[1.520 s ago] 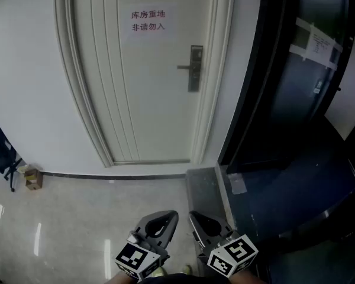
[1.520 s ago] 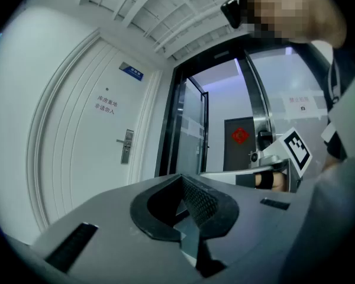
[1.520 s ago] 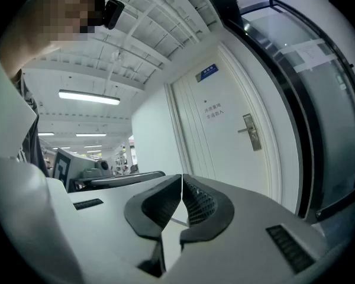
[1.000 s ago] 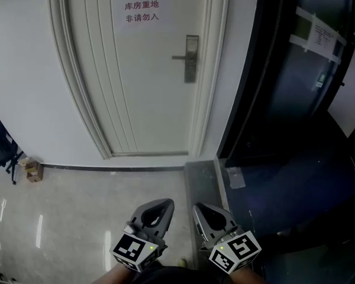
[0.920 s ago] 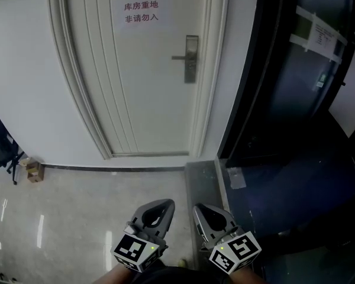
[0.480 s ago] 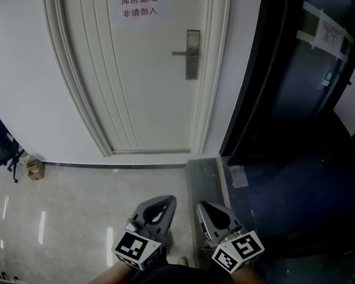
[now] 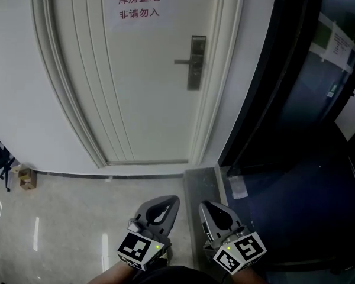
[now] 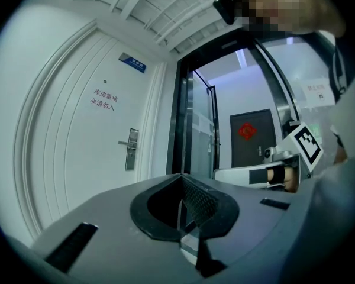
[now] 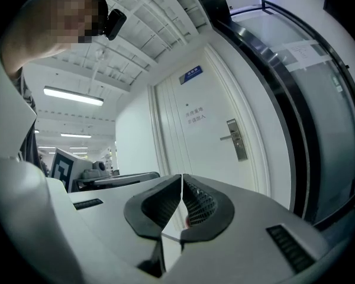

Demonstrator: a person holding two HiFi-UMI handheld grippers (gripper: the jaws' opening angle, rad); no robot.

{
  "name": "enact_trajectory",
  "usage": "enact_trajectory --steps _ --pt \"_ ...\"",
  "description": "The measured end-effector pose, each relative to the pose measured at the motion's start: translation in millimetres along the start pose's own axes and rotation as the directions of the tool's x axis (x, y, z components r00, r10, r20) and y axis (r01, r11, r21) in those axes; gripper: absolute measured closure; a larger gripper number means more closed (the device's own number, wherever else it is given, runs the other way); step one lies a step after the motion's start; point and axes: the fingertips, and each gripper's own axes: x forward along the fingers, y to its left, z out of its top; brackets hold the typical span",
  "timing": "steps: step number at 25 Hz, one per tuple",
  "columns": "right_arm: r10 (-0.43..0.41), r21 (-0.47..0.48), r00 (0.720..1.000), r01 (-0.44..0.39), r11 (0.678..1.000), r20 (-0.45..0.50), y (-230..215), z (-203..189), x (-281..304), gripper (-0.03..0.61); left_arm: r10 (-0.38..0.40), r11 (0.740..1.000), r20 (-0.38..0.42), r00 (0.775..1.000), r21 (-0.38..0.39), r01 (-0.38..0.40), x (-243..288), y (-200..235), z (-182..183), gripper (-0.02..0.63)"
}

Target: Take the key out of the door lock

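left gripper (image 8: 180, 179): fingers clenched, empty | right gripper (image 9: 181, 176): fingers clenched, empty | door lock (image 7: 194, 63): well apart from both

An office-building corridor: a white door (image 7: 148, 70) bearing a paper notice (image 7: 138, 9), polished floor tiles (image 7: 59, 218), a dark glass partition (image 7: 307, 87), and ceiling strip lights (image 9: 74, 95).

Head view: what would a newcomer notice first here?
The white panelled door fills the top, with a paper sign in red characters and a silver lever-handle lock plate at its right edge. At the bottom the left gripper and right gripper sit side by side, jaws shut and empty, well short of it.
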Motion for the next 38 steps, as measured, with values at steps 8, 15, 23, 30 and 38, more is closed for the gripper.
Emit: enact_trajectory --steps 8,15,23,30,38 --pt "-0.043 -0.009 0.999 0.043 0.999 0.021 -19 12 80 0.563 -0.071 0.997 0.000 0.997 0.021 0.071 43 64 9 0.609" --pt "-0.106 -0.002 0.994 0.107 0.994 0.028 -47 18 117 0.563 -0.114 0.993 -0.006 0.993 0.006 0.114 81 99 10 0.609" --pt "-0.129 0.017 0.991 0.128 0.992 0.034 -99 22 149 0.563 -0.136 0.991 -0.007 0.991 -0.003 0.136 146 125 13 0.609" --pt "-0.088 0.012 0.995 0.088 0.996 0.048 -165 45 203 0.563 -0.104 0.994 0.020 0.994 0.018 0.103 229 161 31 0.609" --pt "-0.021 0.007 0.998 0.021 1.000 0.051 -248 77 255 0.563 -0.049 0.998 0.037 0.998 -0.030 0.050 330 199 43 0.609"
